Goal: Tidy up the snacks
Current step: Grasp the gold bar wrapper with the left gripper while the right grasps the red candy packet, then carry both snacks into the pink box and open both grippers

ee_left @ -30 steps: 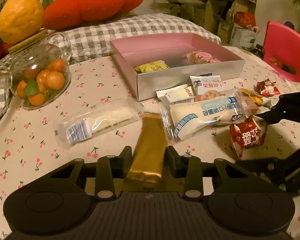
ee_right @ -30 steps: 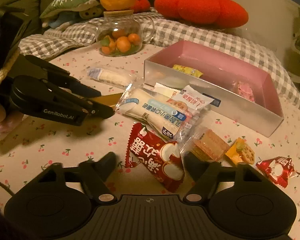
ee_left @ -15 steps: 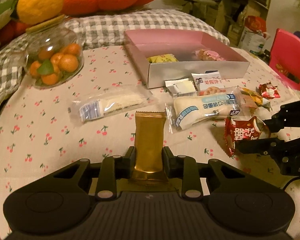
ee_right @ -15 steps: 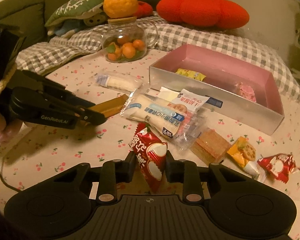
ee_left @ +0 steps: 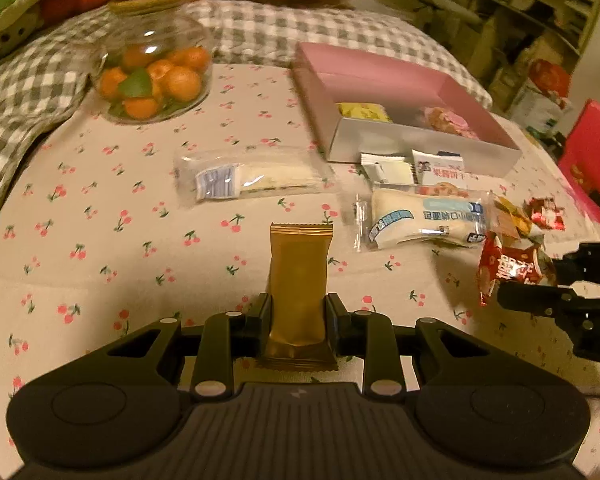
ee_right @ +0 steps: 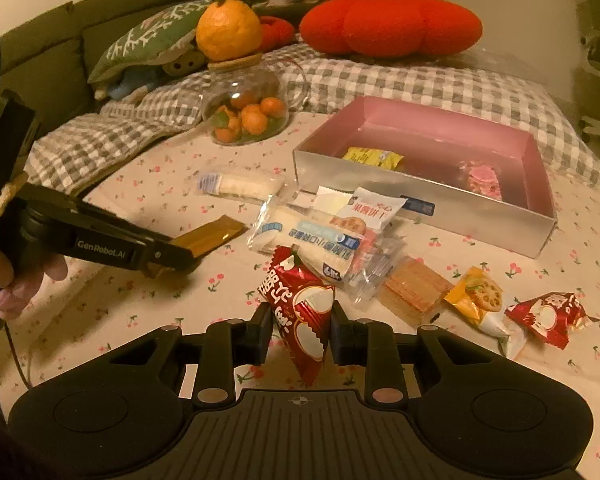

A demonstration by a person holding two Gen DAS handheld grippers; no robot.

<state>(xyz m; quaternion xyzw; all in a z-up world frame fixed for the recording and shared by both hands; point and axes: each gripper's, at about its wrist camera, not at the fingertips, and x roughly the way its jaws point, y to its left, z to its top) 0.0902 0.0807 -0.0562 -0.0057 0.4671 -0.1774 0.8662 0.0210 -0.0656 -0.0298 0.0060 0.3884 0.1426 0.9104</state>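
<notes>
Two snacks are hanging in my jaws, lifted off the counter (ee_left: 100,272): my left gripper (ee_left: 298,312) is clamping the gold bar (ee_left: 298,280), and my right gripper (ee_right: 300,330) is clamping the red packet (ee_right: 300,308). I am judging this as the carry step, with the pink box (ee_right: 420,216) lying far and to the right, already holding a yellow packet (ee_right: 372,158) and a pink one. Next I am needing to bring each over the box's near wall, clear of the bread pack (ee_right: 304,236) heaped against it, then part the jaws inside.
</notes>
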